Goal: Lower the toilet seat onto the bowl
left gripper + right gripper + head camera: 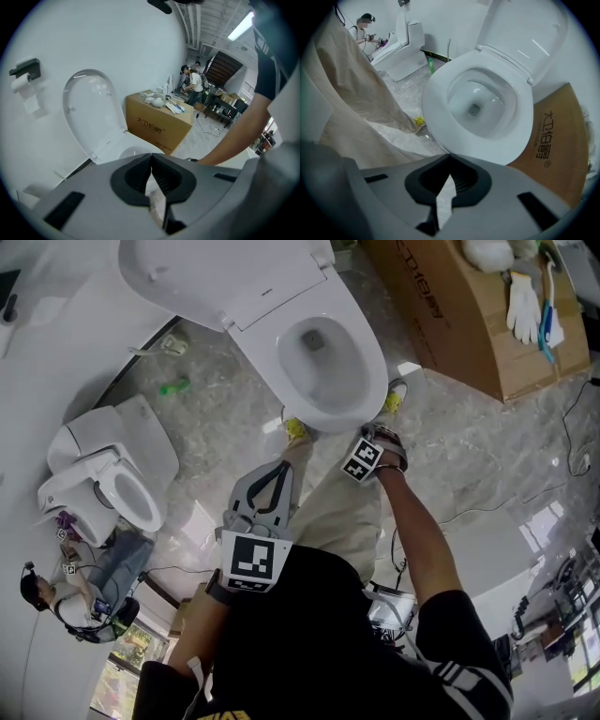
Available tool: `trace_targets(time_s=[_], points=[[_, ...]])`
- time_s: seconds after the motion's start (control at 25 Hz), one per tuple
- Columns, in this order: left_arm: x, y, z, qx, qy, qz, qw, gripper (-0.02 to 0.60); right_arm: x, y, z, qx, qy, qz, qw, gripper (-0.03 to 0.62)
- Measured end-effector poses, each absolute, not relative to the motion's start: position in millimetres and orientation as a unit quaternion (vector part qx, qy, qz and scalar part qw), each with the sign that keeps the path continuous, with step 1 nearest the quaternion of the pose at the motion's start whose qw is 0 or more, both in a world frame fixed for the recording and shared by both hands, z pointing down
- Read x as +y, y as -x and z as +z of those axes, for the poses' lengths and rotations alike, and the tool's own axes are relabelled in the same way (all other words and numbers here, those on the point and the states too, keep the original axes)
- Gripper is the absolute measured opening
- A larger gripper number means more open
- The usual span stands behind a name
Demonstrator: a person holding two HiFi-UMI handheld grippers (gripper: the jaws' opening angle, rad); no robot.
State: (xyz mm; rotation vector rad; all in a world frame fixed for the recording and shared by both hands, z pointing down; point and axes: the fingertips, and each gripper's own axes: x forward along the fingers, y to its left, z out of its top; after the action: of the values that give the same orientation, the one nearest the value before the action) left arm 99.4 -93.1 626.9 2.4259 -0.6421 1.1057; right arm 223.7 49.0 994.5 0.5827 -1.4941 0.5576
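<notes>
Right hand-held gripper point(450, 157): clenched, jaw tips pressed together, nothing between them. To its left, close by, a beige trouser leg point(356, 93). Just ahead of the tips, the front edge of the toilet seat point(440, 96), lying flat on the bowl point(480, 105); touching the tips or just shy of them, impossible to tell. Beyond the seat, hinged at the back, the lid point(525, 33), standing upright. To the right of this hand-held gripper, beside the bowl, a cardboard box point(555, 136).

Left hand-held gripper point(277, 474): likewise clenched and empty, held lower over the person's leg, short of the bowl and apart from the seat. Ahead of it and slightly right, a yellow shoe point(296, 429) on the marble floor point(234, 418).

Farther off to the left of both hand-held grippers, a green bottle point(173, 387) on the floor. Farther still, a second toilet point(103, 479), and beside it a seated person point(56, 596).
</notes>
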Motion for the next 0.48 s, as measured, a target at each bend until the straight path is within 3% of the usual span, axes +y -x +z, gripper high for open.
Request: trace_targets(time_s=[0.48], points=[[-75.4, -97.5, 652.2, -0.237, -0.851, 0.411, 0.227, 0.012, 50.3, -225.7, 1024.8, -0.658, -0.262, 0.265, 0.654, -0.003]])
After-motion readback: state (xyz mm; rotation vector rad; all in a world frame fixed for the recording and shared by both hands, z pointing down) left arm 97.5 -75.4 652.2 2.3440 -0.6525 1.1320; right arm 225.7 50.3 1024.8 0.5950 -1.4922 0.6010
